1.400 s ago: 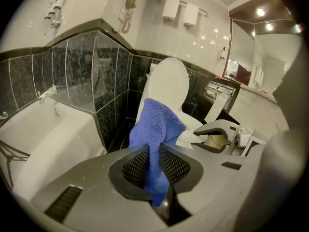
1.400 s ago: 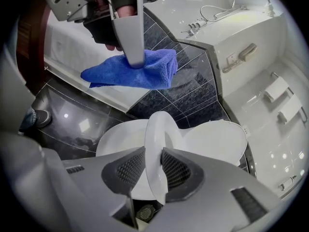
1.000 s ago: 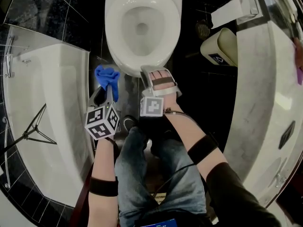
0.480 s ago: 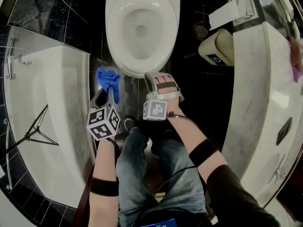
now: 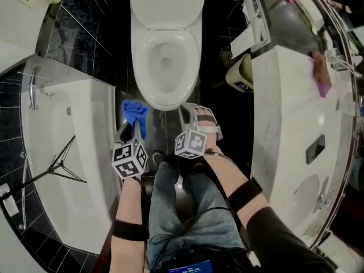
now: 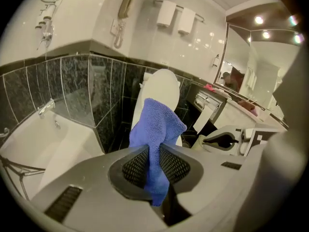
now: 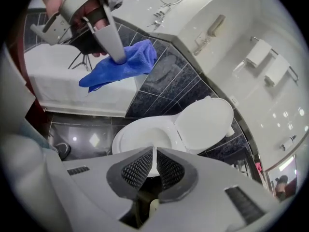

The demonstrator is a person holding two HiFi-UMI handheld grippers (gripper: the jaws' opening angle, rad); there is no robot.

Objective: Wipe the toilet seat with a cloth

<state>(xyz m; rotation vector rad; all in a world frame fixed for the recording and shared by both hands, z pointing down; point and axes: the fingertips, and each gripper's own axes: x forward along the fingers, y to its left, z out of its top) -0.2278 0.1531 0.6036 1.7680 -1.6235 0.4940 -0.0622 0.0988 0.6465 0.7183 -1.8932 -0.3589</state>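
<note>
While both grippers are lifting away from the seat [image 5: 138,67], left gripper [image 5: 134,128] is clamping the cloth [image 5: 133,112] clear of its front-left edge; right gripper [image 5: 193,115] is closing nearly shut, empty. Wiping is likely finishing or pausing.

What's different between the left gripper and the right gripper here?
The left gripper is shut on a blue cloth; the right gripper holds nothing. The left gripper's jaws are wedged apart by the cloth; the right gripper's have just been closing and nearly meet. Both point down toward the toilet without touching it.
</note>
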